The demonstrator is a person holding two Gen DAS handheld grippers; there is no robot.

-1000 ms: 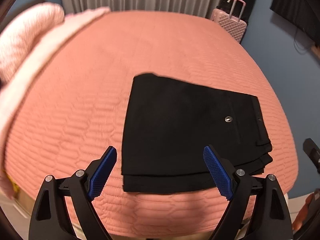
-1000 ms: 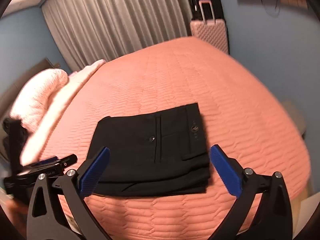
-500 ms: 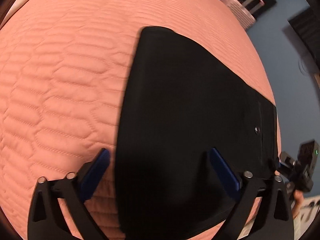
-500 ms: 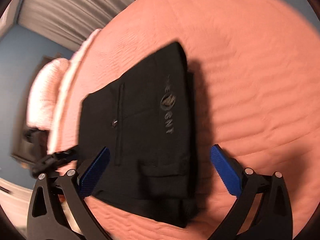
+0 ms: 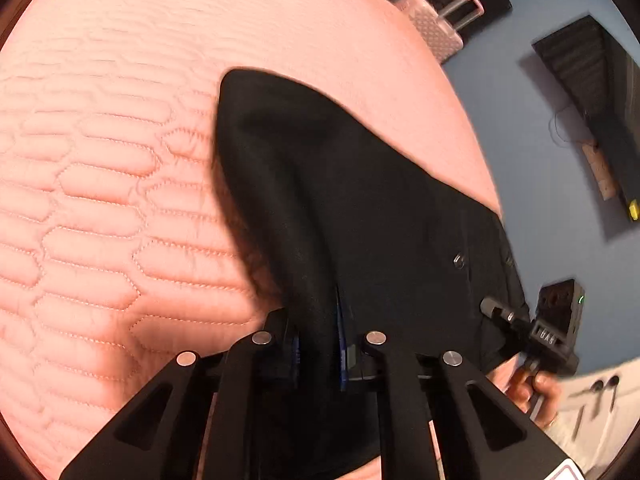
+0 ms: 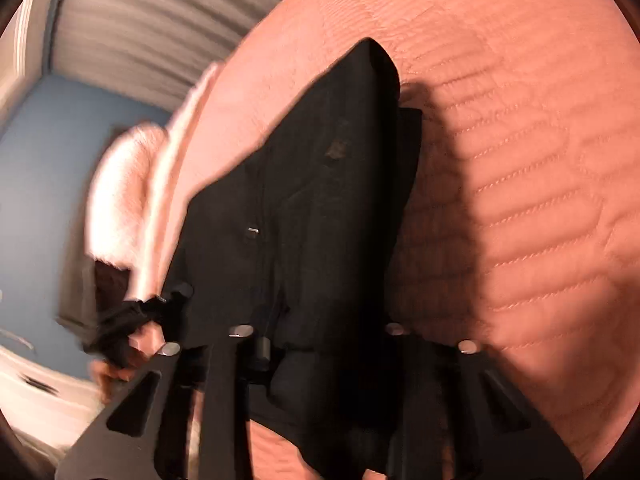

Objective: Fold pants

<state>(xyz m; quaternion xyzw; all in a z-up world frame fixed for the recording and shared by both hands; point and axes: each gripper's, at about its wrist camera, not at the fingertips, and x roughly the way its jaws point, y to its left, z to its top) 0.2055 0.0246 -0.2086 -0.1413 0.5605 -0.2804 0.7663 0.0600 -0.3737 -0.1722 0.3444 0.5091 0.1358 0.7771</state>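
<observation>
The folded pants [image 5: 360,208] stretch straight ahead of both claws, left claw [image 5: 318,344] and right claw [image 6: 316,344] each pinching the near edge.

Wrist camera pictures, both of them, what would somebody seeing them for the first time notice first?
The folded black pants fill the middle of both views, dark against the quilted salmon-pink bedspread. The left hand-held gripper is shut on their near edge, and the right hand-held gripper grips the waistband end. A pink suitcase stands by the blue wall at the left view's top.
</observation>
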